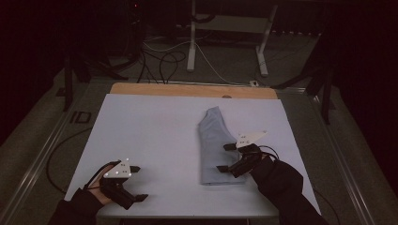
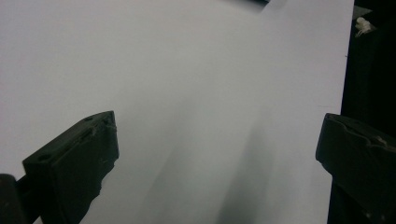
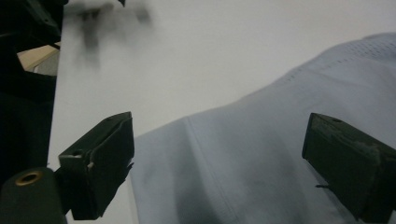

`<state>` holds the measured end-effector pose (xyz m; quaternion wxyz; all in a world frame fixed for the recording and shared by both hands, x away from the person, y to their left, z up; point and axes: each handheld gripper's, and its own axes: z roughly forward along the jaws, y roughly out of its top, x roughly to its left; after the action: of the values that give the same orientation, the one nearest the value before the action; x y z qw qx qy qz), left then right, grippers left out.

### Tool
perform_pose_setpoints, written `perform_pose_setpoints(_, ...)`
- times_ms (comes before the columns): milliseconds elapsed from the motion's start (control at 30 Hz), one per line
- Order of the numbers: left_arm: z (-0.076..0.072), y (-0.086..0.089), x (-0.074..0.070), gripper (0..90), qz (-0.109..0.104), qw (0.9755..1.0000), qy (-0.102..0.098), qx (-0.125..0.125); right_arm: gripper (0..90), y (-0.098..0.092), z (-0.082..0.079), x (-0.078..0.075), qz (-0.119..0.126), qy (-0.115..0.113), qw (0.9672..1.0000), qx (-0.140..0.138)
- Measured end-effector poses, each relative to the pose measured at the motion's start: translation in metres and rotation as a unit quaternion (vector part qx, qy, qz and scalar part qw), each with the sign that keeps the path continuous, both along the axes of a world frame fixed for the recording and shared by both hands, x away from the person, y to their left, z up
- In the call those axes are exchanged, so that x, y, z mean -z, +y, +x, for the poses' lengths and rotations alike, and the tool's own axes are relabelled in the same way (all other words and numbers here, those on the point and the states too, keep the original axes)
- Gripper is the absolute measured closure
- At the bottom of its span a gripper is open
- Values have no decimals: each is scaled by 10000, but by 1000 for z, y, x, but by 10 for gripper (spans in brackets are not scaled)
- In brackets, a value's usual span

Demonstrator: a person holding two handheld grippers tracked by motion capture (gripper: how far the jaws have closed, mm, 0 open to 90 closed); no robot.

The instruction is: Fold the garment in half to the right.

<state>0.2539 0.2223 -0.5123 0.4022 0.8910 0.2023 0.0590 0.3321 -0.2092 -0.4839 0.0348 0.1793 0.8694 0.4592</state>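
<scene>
Nearest the lens, low in the high view: dark sleeves coming in from the bottom edge, a gripper in each hand. Held the left gripper wide and with nothing in it, near the front left corner of the white sheet covering the table. Saw the same in the left gripper view: both black jaws far apart, only bare sheet between them.

Found the folded pale blue cloth right of the sheet's middle, lying flat as a long strip. Ran lengthwise away from the person, near end square, far end narrowing toward the wooden table edge.

Kept the right gripper at the cloth's right edge, over its near half, jaws pointing leftward across the strip and so crosswise to its length. Stood wide too, clamping nothing. Confirmed in the right gripper view: cloth spread below and between the parted jaws, pads clear of the fabric, a fold line running up between them.

Judged the right hand by far the nearer, right at the cloth, with the left well apart across bare sheet. Judged also that any next pinch or fold would turn on that crosswise approach from the right edge.
</scene>
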Motion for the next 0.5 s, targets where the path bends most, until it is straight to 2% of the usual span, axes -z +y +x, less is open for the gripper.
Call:
perform_pose_setpoints(67, 0, 0, 0, 4, -12, 10000, -2, -20, 87, -4, -1, 1, -46, -99, 9999, 88)
perform_pose_setpoints(233, 0, 0, 0, 4, -14, 10000, -4, 2, 87, -14, -3, 4, -22, -138, 9996, 252)
perform_pose_setpoints(400, 0, 0, 0, 4, -19, 10000, -5, 15, 88, -29, -6, 10, 88, -43, 9989, 460)
perform_pose_setpoints(500, 0, 0, 0, 4, -4, 10000, 4, 11, 88, -36, -8, 14, 67, -14, 9983, 579)
